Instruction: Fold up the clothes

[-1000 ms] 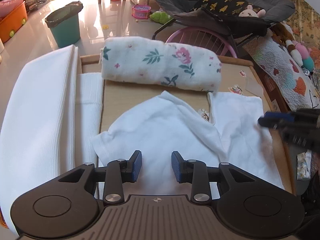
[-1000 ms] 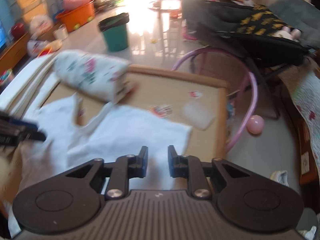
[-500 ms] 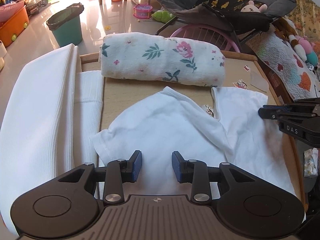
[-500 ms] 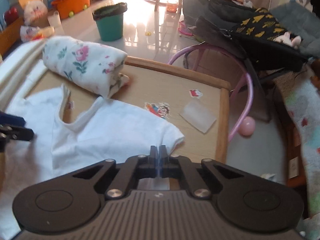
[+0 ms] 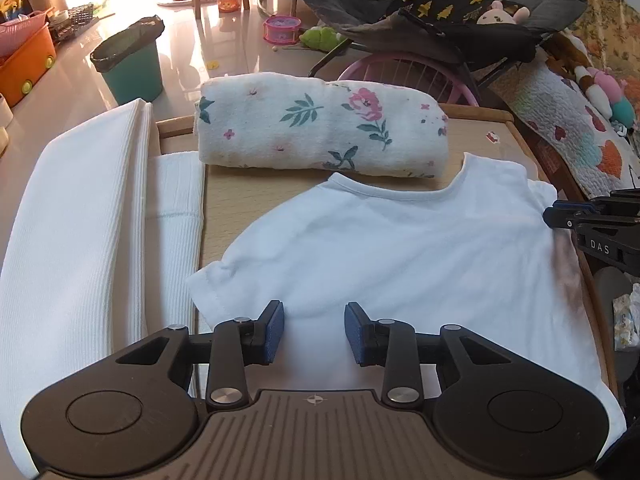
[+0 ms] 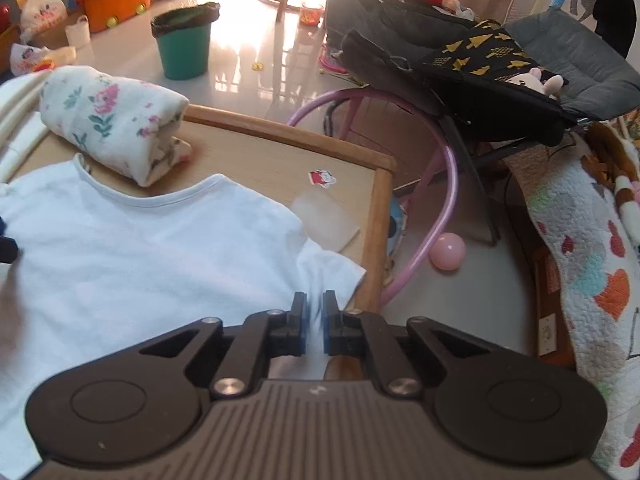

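"DAS" stands on the right hand-held gripper [image 5: 560, 216].

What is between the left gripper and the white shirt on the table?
Nothing visible. The left gripper hangs open directly over the white shirt, with only bare cloth showing between its fingers. The flowered roll lies beyond the collar.

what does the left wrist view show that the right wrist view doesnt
Only the left wrist view: the open left claw over the white shirt, and the ribbed white cloth draped at the table's left side.

Only the right wrist view: the right claw, its jaws just reopened slightly, pinching the shirt's sleeve; a pink ball on the floor.

Both: the shirt, the rolled floral blanket and the green bin.
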`<state>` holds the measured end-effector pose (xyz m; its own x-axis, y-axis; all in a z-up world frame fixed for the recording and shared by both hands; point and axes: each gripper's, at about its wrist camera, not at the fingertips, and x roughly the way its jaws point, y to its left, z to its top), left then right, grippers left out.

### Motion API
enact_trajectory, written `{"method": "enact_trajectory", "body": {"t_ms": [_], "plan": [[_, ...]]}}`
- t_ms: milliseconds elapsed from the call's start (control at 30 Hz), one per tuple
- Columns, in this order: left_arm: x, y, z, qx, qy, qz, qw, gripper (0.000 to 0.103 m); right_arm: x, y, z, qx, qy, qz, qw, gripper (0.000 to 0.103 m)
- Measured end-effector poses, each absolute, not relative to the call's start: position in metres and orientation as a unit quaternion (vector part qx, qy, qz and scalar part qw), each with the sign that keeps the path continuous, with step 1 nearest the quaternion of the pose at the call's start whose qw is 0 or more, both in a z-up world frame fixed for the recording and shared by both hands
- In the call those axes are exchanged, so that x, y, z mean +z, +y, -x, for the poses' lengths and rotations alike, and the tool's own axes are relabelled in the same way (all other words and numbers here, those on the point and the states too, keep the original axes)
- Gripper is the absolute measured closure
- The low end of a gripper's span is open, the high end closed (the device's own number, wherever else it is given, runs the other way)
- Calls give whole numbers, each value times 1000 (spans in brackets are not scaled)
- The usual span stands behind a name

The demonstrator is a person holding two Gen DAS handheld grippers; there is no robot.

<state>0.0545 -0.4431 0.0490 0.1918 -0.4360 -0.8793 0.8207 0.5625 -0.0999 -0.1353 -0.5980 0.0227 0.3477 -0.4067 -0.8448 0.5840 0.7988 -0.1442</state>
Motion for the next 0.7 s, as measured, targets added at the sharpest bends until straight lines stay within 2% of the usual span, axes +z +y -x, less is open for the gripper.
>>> {"method": "enact_trajectory", "body": {"t_ms": [100, 167, 233, 467, 700], "plan": [[49, -441, -57, -416, 483, -188, 747, 66, 34, -596, 147, -306, 471, -114, 820, 80], [49, -439, -59, -404, 492, -178, 750, 66, 44, -592, 158, -307, 455, -134, 825, 76], [50, -436, -59, -399, 505, -165, 747, 64, 49, -586, 166, -304, 450, -157, 825, 64], [65, -414, -44, -395, 531, -109, 741, 55, 53, -534, 188, -292, 465, -180, 816, 60], [77, -370, 1, -407, 546, -78, 728, 49, 58, -474, 222, -274, 421, -232, 833, 60]]}}
